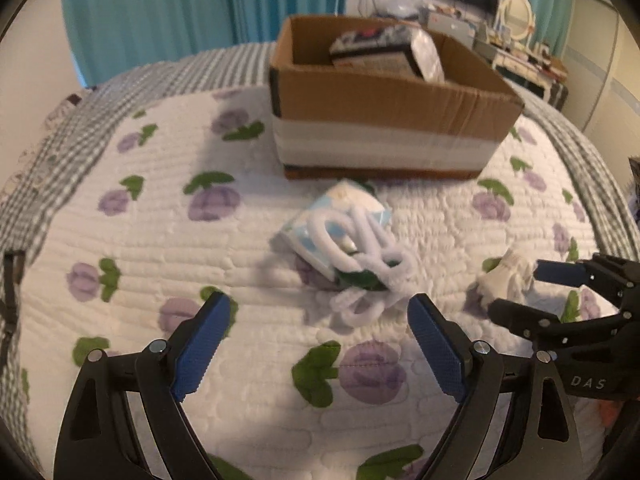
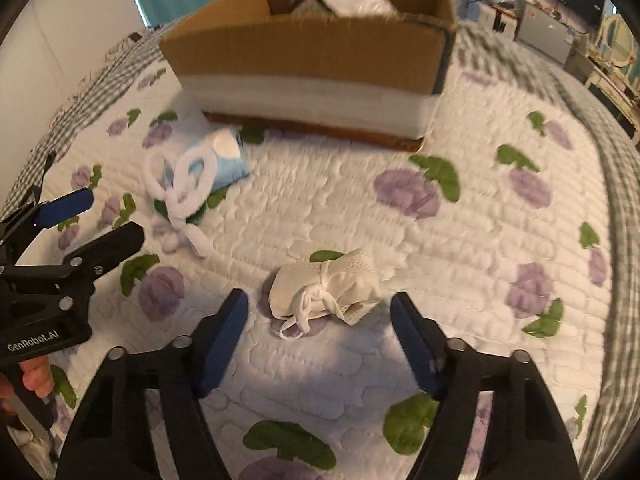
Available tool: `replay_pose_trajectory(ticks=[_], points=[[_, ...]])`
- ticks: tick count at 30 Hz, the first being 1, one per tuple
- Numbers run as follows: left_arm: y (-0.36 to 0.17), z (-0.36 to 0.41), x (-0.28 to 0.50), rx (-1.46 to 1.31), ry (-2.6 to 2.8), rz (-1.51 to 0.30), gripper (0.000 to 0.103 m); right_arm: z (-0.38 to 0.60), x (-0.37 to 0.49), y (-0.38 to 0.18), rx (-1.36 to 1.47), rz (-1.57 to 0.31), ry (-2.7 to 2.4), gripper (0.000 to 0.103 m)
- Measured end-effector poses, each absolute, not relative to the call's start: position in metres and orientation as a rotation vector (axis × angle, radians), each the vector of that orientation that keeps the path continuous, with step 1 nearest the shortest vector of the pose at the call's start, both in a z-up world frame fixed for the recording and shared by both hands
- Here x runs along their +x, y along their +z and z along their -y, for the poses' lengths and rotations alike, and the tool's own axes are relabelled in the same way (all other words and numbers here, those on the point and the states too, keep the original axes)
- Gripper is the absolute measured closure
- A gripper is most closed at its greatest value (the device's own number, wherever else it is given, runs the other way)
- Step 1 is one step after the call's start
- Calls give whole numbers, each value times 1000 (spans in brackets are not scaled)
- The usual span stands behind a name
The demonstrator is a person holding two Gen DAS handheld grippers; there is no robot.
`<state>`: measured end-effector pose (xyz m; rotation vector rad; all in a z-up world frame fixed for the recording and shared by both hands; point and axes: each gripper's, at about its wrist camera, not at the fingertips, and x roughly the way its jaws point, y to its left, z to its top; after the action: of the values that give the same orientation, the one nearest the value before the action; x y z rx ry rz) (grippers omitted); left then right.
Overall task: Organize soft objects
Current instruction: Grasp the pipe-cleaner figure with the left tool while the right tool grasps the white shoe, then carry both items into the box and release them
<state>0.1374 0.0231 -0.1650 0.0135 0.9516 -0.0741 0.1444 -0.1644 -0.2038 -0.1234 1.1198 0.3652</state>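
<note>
1. You're working over a bed (image 1: 248,420) with a white quilt printed with purple flowers; teal curtains (image 1: 160,8) hang at the far side.
2. Cardboard box (image 1: 384,100) sits on the far part of the quilt, open top, some packaged items already inside.
3. Your left claw (image 1: 320,344) is spread wide, nothing between the pads, hovering just near of the white fuzzy cord (image 1: 368,256).
4. That cord lies looped across a light blue packet (image 1: 320,220), just near of the box.
5. Your right claw (image 2: 320,344) is also spread and empty, with the folded white mask (image 2: 324,288) on the quilt just beyond its tips.
6. Mask lies right of the cord and packet, well apart from the box.
</note>
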Motion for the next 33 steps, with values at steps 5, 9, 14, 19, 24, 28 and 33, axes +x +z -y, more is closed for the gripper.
replay_pose_trajectory(ticks=[5, 9, 14, 19, 24, 28, 33], points=[[-177, -18, 145, 13, -101, -995, 13, 170, 155, -203, -99, -1105, 360, 48], [-179, -6, 151, 21, -143, -1000, 18, 181, 161, -187, -67, -1033, 324, 48], [-191, 2, 167, -7, -169, -1038, 36, 190, 169, -186, -24, -1027, 317, 48], [-199, 5, 169, -7, -193, -1065, 54, 192, 169, -190, -11, -1036, 328, 48], [-191, 3, 161, 19, -203, -1052, 57, 192, 165, -188, -9, -1028, 329, 48], [-176, -1, 149, 25, -207, -1023, 57, 193, 156, -177, -6, -1008, 329, 48], [-141, -5, 129, 35, -224, -946, 59, 191, 141, -147, -3, -950, 329, 48]])
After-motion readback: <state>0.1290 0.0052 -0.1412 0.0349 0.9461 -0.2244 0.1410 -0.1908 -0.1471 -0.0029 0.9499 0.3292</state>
